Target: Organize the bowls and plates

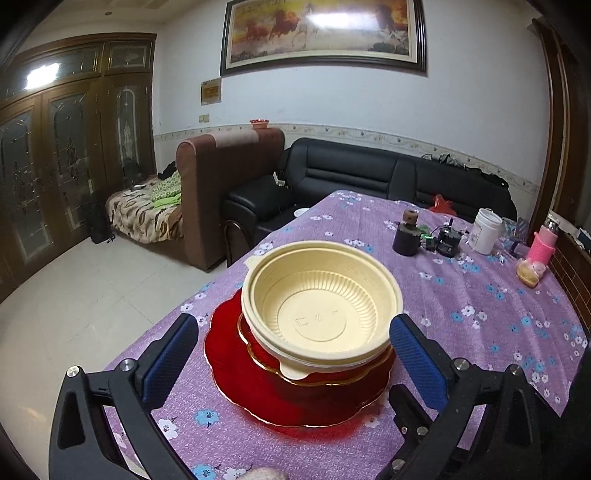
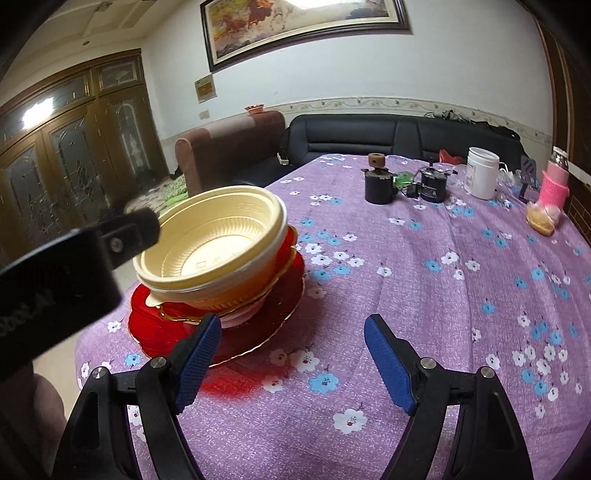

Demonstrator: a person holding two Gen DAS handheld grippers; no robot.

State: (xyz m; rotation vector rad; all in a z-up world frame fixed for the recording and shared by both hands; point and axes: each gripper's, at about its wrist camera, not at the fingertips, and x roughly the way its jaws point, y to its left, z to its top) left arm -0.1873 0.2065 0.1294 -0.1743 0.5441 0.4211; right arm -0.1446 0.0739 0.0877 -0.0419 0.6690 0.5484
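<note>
Both the left gripper (image 1: 293,349) and right gripper (image 2: 291,360) stand wide apart and hold nothing; the cream bowls (image 1: 321,302), stacked on red plates (image 1: 258,391), sit between the left fingers and left of the right gripper.

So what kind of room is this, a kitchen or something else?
Most likely a home living room, not a kitchen: a black sofa, a framed horse painting on the wall, and a table under a purple floral cloth.
</note>
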